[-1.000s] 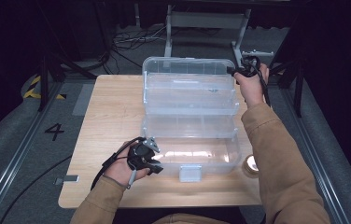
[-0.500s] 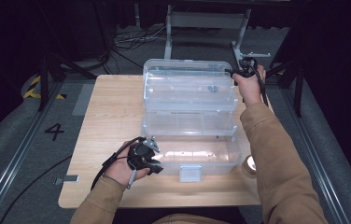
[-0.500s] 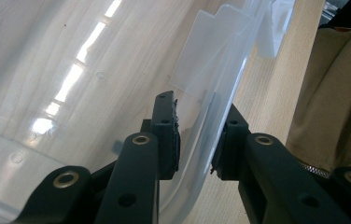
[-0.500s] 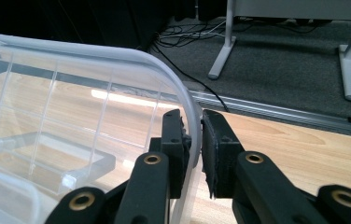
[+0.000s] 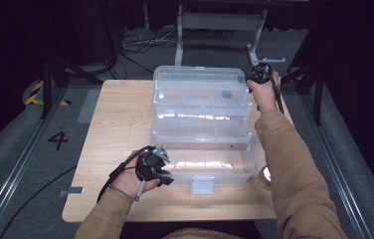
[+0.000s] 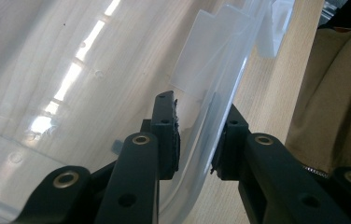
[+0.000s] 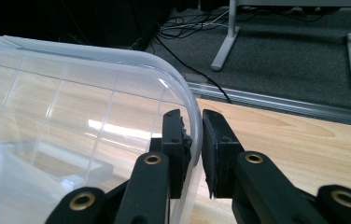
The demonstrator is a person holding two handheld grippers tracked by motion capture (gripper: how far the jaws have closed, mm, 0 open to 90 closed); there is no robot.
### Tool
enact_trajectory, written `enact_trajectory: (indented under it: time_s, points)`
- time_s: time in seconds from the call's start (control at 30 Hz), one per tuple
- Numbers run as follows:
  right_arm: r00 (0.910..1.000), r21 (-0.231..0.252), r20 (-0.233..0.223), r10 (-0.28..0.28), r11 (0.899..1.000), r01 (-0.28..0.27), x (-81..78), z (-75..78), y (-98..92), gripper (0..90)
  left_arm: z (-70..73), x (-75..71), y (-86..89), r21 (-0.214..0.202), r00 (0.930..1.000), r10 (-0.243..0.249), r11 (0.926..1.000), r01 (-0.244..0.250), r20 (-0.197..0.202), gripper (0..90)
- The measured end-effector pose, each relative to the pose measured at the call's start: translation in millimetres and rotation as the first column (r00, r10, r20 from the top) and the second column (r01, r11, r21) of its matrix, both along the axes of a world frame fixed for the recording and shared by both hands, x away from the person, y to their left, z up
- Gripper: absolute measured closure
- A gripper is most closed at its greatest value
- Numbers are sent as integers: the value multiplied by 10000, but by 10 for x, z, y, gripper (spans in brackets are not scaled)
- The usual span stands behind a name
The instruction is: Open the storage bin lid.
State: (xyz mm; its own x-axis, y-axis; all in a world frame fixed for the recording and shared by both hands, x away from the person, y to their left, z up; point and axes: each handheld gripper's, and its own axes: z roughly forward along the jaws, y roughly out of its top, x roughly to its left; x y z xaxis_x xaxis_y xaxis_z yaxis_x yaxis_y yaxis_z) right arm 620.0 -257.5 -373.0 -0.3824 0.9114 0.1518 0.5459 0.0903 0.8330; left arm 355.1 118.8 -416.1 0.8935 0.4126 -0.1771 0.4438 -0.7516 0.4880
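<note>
High view | right gripper (image 5: 255, 75) clamps box lid (image 5: 200, 84) far corner | left gripper (image 5: 162, 169) grips box (image 5: 205, 164) wall

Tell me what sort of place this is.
Probably a lab or recording studio rather than a home: a wooden table on grey carpet, cables trailing over the floor behind it, a floor rail beside a painted number 4.

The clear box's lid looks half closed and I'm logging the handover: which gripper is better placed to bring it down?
Probably the right gripper: it pinches the lid's far rim, while the left gripper steadies the box.
</note>
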Motion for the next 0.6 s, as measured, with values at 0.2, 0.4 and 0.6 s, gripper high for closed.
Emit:
enact_trajectory:
  time_s: [0.2,0.4,0.6]
  points:
    - [9992,446,-394,14,9990,3,43,-92,-48,826,0,1,-2,13,10000,5,10000,-5,5,743]
    - [9982,405,-598,21,9992,3,79,-131,-36,825,1,1,-1,15,10000,20,10000,-20,12,743]
    - [9967,518,-808,35,9987,7,105,-187,-49,821,1,1,-1,15,10000,13,10000,-13,13,743]
